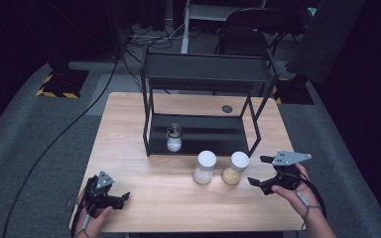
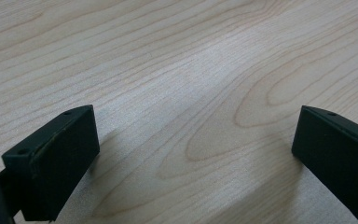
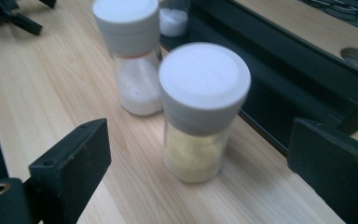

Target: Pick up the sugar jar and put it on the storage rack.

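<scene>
We hold the right tongs (image 1: 262,171) spread and empty, the upright yellow-filled jar (image 1: 235,168) just beside at nine o'clock (left tongs (image 1: 120,200) spread, well apart).

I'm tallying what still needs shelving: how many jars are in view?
3. A white-lidded jar of yellow powder stands on the table nearest the right gripper, a white-lidded jar of white powder beside it, and a clear-topped jar on the rack's lower shelf.

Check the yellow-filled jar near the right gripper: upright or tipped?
Upright. The yellow-filled jar stands on its base on the table, white cap on top, apart from the right gripper.
</scene>
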Demonstrator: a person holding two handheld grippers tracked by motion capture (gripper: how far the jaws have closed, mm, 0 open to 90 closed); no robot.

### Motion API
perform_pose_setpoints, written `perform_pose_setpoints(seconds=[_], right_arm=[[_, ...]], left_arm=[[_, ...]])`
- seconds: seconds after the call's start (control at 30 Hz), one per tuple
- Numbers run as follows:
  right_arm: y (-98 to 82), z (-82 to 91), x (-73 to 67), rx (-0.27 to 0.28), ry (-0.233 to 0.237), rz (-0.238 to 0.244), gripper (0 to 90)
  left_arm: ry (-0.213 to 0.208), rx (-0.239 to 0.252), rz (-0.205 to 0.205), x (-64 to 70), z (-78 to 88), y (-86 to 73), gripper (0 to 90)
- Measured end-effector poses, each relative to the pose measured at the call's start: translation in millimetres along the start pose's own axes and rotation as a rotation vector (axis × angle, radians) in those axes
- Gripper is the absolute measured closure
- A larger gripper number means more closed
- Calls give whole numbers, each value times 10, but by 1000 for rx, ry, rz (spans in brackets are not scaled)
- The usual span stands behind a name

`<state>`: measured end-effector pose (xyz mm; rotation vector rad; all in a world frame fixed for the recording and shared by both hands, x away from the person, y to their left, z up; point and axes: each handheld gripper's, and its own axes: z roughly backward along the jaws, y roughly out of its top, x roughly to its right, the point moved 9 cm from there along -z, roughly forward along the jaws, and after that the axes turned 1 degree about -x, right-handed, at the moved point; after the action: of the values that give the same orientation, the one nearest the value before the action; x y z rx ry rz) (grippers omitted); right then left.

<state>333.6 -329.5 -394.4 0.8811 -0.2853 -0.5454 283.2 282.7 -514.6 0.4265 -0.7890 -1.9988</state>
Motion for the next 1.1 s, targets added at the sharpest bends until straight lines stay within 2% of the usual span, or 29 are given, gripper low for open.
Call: perform_pose_setpoints(seconds=[0.4,1.1], right_arm=[[238,-90,-82,24,23,28,60],[678,-461,-185,31,98,97,60]], left_arm=[[-1,1,1,0,-1,-1,5],[-1,-1,0,-2,-1,1,5]])
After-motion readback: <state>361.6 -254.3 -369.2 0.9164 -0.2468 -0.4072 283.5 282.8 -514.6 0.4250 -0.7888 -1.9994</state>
